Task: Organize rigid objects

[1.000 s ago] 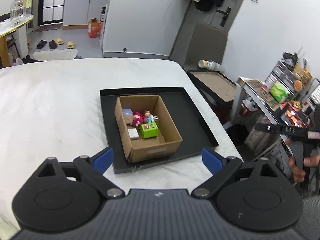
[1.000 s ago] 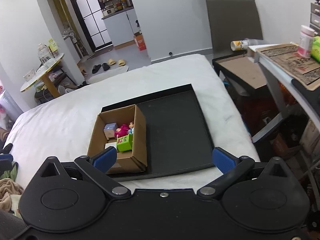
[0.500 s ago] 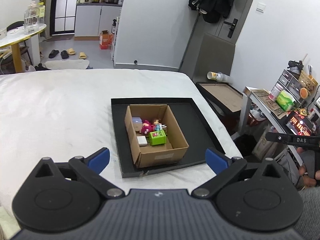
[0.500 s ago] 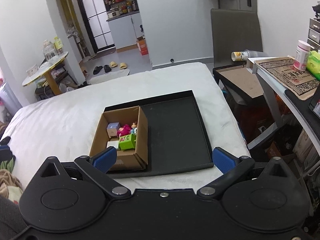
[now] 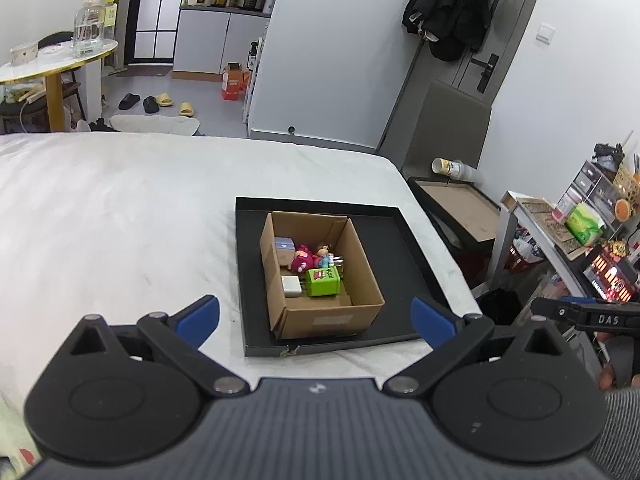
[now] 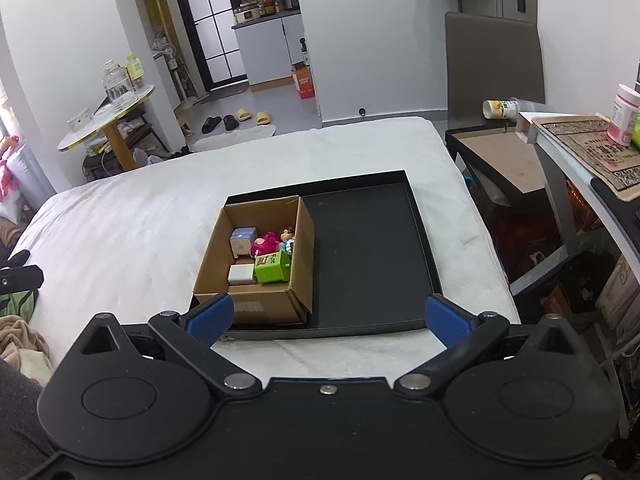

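An open cardboard box [image 5: 360,276] [image 6: 304,240] stands on the left part of a black tray [image 5: 404,248] [image 6: 368,248] on the white bed. Inside lie a green cube toy [image 5: 322,282] [image 6: 273,267], a white block [image 5: 291,286] [image 6: 241,274], a pink plush figure [image 5: 301,260] [image 6: 265,245], a pale blue-topped box [image 5: 284,249] [image 6: 241,241] and a small doll [image 5: 326,254]. My left gripper [image 5: 315,320] is open and empty, held back from the tray's near edge. My right gripper [image 6: 327,322] is open and empty, also short of the tray.
The white bed [image 5: 120,216] [image 6: 120,232] spreads left of the tray. A dark side table [image 5: 460,204] [image 6: 504,160] with a tipped cup [image 5: 448,167] stands right of the bed. A cluttered shelf [image 5: 580,232] is at far right. A round table [image 6: 108,116] stands at far left.
Both grippers have pulled back and risen, so the tray and box look smaller and farther. Both stay open and empty.
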Available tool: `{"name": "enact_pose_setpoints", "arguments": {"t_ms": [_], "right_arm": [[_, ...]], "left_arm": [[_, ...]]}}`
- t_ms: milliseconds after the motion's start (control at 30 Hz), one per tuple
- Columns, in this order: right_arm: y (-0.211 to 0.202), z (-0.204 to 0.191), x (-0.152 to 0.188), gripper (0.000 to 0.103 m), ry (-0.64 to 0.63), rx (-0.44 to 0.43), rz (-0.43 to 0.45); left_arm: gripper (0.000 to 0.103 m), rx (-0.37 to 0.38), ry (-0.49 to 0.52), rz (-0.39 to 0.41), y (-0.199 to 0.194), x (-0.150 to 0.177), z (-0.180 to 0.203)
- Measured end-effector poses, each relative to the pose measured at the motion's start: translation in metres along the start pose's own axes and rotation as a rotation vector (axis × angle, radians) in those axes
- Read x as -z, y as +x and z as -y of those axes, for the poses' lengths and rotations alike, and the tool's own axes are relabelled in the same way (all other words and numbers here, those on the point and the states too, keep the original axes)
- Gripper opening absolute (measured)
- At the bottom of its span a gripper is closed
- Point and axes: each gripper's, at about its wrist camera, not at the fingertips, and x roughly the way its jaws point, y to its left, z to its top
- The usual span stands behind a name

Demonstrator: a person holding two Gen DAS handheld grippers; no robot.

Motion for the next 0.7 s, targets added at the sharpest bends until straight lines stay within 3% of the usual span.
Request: {"name": "enact_pose_setpoints", "arguments": {"t_ms": [700], "right_arm": [[0.0, 0.0019, -0.0008, 0.103, 0.012, -0.003, -0.006]], "left_arm": [[0.102, -0.012, 0.014, -0.033, 0.0065, 0.0011, 0.0005]]}}
